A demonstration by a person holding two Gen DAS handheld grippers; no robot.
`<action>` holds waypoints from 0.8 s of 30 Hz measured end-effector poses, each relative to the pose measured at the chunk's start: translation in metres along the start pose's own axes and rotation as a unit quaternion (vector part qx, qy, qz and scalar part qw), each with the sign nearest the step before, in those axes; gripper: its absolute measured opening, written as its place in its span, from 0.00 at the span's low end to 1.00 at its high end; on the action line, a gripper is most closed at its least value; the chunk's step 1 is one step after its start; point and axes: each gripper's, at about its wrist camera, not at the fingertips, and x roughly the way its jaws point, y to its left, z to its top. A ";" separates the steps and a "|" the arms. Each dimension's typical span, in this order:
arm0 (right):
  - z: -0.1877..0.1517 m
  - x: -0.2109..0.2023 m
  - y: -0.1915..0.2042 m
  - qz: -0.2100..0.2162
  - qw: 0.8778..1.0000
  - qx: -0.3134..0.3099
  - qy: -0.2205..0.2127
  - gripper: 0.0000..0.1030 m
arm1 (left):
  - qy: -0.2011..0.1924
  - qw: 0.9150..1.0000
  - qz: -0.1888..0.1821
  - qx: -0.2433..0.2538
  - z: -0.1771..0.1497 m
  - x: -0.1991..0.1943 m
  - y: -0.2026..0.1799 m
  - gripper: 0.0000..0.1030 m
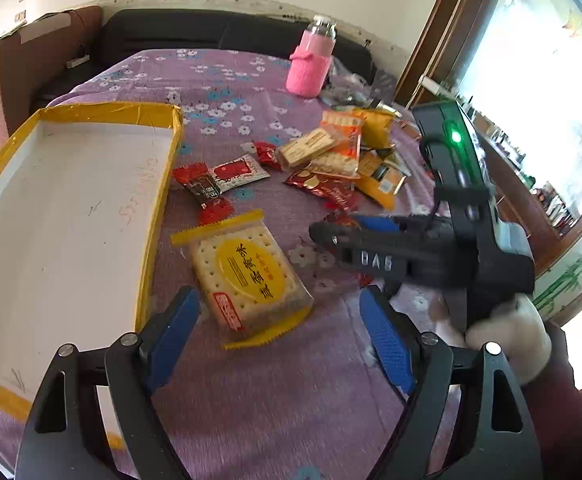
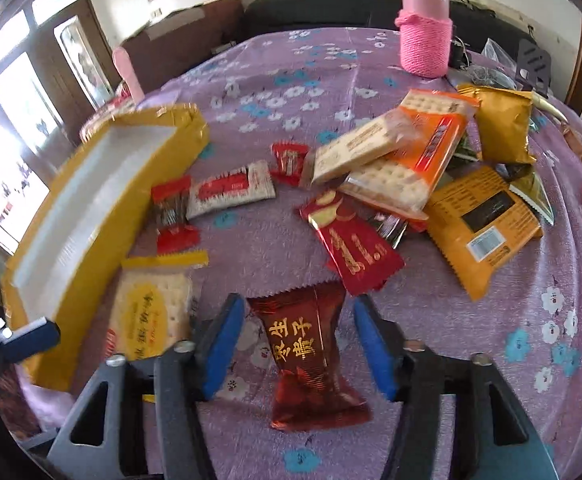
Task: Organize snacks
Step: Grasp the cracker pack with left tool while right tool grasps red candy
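My left gripper (image 1: 279, 304) is open, its blue pads on either side of a clear cracker packet with a yellow label (image 1: 247, 274) lying on the purple cloth. My right gripper (image 2: 299, 316) is open around a dark red candy wrapper (image 2: 311, 360), not touching it; it also shows from the side in the left wrist view (image 1: 331, 236). The white tray with yellow taped rim (image 1: 159, 184) lies left of the crackers and holds nothing. A pile of snack packets (image 2: 419, 168) lies further back, with small red candies (image 1: 205, 190) near the tray.
A pink knit-covered bottle (image 2: 425, 36) stands at the far side of the cloth. A dark sofa (image 1: 195, 32) runs behind the table. Clutter in clear bags (image 1: 347, 88) lies at the far right. Windows are at the sides.
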 end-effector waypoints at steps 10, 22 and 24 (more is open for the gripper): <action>-0.013 -0.011 -0.031 -0.005 0.999 0.031 -0.031 0.37 | 0.054 0.994 0.082 0.043 0.011 0.054 -0.006 0.81; -0.014 -0.010 -0.034 0.006 0.999 0.038 -0.037 0.38 | 0.067 0.991 0.087 0.079 0.016 0.072 -0.027 0.68; -0.014 -0.010 -0.034 0.007 0.998 0.039 -0.039 0.38 | 0.072 0.989 0.095 0.085 0.017 0.079 -0.028 0.70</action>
